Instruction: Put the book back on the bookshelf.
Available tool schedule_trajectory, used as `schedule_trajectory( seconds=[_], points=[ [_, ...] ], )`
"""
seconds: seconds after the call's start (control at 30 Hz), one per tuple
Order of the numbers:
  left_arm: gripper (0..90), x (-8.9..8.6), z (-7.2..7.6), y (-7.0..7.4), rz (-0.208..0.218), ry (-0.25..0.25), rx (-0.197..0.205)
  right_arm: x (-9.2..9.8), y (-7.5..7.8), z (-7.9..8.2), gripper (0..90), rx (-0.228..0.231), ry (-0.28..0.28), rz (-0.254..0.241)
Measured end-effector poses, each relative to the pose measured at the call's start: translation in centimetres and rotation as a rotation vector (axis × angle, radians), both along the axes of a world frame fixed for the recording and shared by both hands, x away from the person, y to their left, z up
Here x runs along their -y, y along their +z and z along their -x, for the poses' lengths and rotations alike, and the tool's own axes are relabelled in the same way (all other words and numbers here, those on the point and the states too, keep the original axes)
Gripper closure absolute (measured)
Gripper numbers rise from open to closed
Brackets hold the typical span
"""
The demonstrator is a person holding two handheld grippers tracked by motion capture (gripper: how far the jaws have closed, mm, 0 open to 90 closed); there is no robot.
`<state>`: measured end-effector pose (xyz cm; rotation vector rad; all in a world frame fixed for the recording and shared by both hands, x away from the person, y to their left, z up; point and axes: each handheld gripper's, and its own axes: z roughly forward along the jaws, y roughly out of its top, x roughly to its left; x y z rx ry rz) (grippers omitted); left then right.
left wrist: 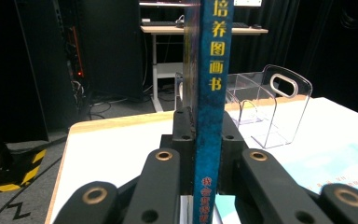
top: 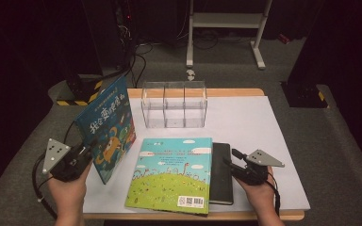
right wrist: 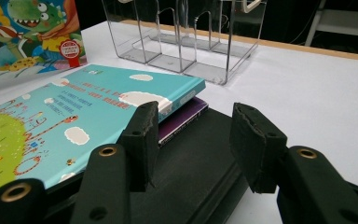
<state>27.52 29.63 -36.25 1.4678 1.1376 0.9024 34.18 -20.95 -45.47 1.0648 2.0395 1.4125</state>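
Ahead of both our grippers sits the clear divider rack (top: 174,106) on the white table (top: 264,136). Our left gripper (left wrist: 209,154) pinches the blue picture book (top: 107,127) by its spine, holding it upright. Our right gripper (right wrist: 193,140) hovers with jaws spread over the black book (right wrist: 200,154); just beside its tip lies the green-cover book (top: 172,176), overlapping a purple book (right wrist: 184,116).
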Motion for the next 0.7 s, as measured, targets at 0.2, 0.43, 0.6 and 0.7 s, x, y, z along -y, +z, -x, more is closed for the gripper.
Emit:
schedule_trajectory(
  seconds=[0.2, 0.43, 0.6, 0.7],
  points=[
    [81.7, -0.4, 1.1, -0.9, 0.006, -0.005, -0.002, 0.1, 0.0, 0.0, 51.9, -0.002, -0.001, 0.000],
    [81.4, -0.7, 2.3, -2.0, 0.017, -0.006, -0.007, -0.1, -0.1, 0.0, 51.9, -0.003, 0.002, 0.003],
    [81.1, -0.9, 2.6, -2.4, 0.013, -0.006, -0.014, -0.2, -0.1, 0.0, 51.9, -0.004, 0.004, 0.006],
    [80.9, -1.0, 2.7, -2.5, 0.021, -0.002, -0.016, -0.2, -0.1, 0.0, 51.9, -0.004, 0.003, 0.006]
  ],
)
